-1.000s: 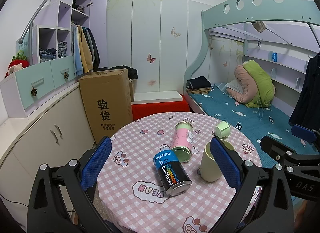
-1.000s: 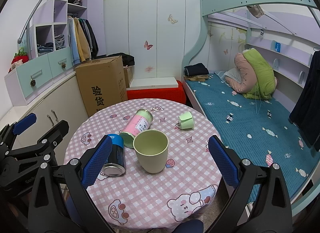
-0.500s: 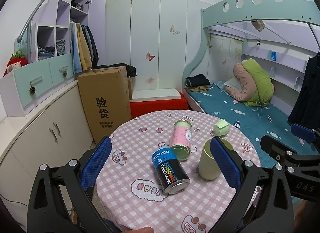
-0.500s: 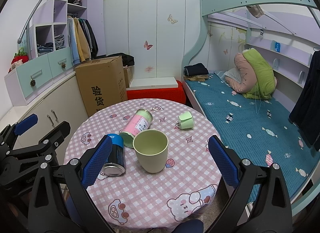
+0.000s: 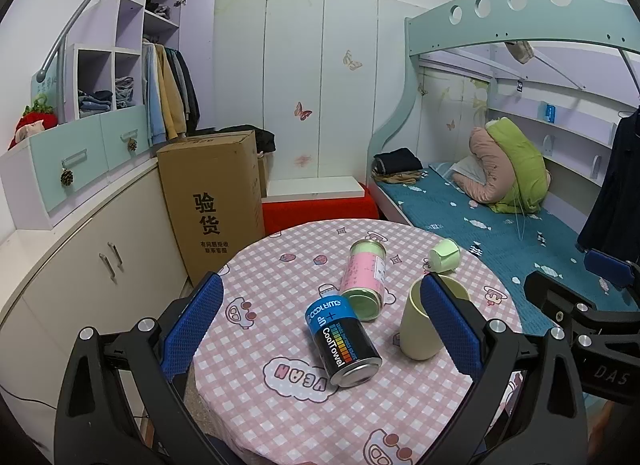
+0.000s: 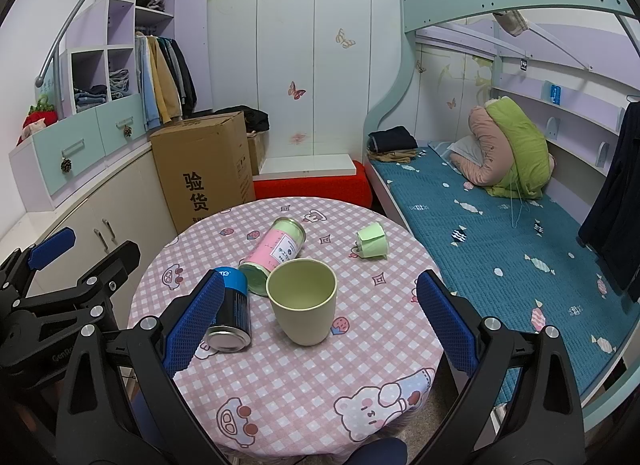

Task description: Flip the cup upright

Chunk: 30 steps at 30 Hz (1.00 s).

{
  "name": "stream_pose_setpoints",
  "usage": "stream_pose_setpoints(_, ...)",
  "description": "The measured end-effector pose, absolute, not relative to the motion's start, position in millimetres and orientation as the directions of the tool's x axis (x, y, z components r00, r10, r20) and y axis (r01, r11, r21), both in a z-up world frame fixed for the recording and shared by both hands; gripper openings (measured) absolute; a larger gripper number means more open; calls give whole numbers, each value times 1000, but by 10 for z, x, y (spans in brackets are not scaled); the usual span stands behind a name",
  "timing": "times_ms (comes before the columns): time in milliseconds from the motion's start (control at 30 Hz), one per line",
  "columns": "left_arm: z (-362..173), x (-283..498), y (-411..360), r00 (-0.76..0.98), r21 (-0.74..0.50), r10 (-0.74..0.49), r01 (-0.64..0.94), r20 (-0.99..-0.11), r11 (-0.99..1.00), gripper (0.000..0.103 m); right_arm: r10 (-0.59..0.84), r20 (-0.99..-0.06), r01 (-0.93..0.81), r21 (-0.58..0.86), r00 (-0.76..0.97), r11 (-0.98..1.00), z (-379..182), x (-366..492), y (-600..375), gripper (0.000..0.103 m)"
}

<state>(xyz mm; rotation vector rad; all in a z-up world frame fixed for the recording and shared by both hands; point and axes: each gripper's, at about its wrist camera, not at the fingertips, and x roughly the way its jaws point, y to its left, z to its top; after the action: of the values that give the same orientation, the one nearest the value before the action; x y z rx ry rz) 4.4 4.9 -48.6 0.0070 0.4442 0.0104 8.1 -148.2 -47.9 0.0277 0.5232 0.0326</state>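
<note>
A pale yellow-green cup (image 6: 302,301) stands upright, mouth up, on the round table; in the left wrist view it (image 5: 418,329) is partly hidden behind my right fingertip. My right gripper (image 6: 316,321) is open and empty, its blue pads wide on either side of the cup and nearer the camera. My left gripper (image 5: 320,329) is open and empty, held back over the table's near edge. Its body shows at the left of the right wrist view (image 6: 60,297).
A black and blue CoolTowel can (image 5: 344,339) and a pink and green can (image 5: 364,279) lie on their sides on the pink checked tablecloth (image 6: 304,377). A small green cup (image 6: 372,241) lies at the far right. A cardboard box (image 5: 212,201), cabinets and a bunk bed (image 6: 500,233) surround the table.
The left wrist view has shifted slightly, with the table contents a little lower and to the left. The right gripper and the cup have not moved.
</note>
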Motion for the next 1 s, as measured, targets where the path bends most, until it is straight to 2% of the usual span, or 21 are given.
stream_pose_setpoints(800,-468,-5,59,916,20,23,-16,-400,1000,95,41,-496,-28,34,867,999,-479,54,-1477,97)
stream_pose_setpoints(1000,-468,44,89,903,-7,-1,-2,-429,1000,95,41,-496,-27,34,867,999,-481,52,-1474,97)
